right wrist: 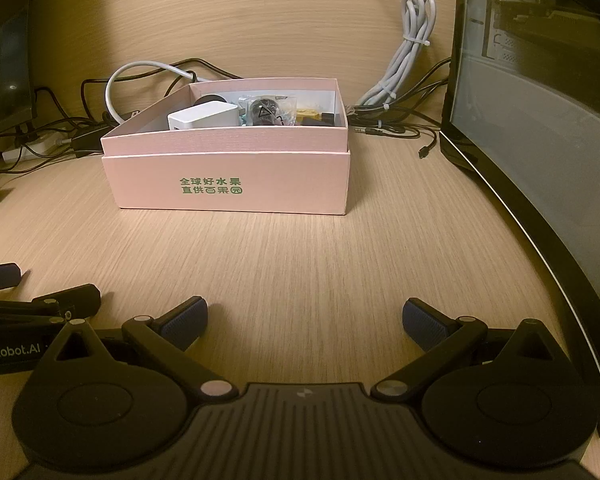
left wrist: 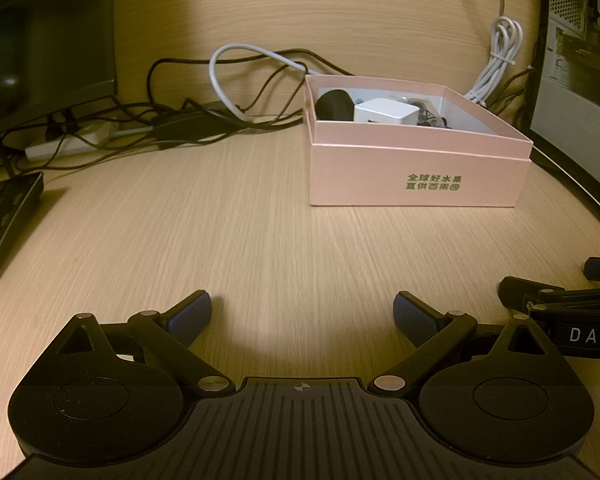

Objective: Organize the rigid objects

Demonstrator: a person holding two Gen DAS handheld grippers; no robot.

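pink box [right wrist: 232,180] w/ white charger [right wrist: 204,117] inside, left tongs [left wrist: 302,320] & right tongs [right wrist: 305,322] spread wide, empty

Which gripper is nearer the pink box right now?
Right, slightly. The right gripper sits nearly straight in front of the pink box; the left gripper is further off to its left. Both are open and empty.

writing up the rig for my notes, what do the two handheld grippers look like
Both are matte black plastic. The left gripper and right gripper each have a ribbed centre body, two round discs, linkage arms with silver pivot pins, and dark blue textured finger pads. White lettering shows on their sides: "DAS" on one, "enRobot.AI" on the other. No cables or sleeves visible.
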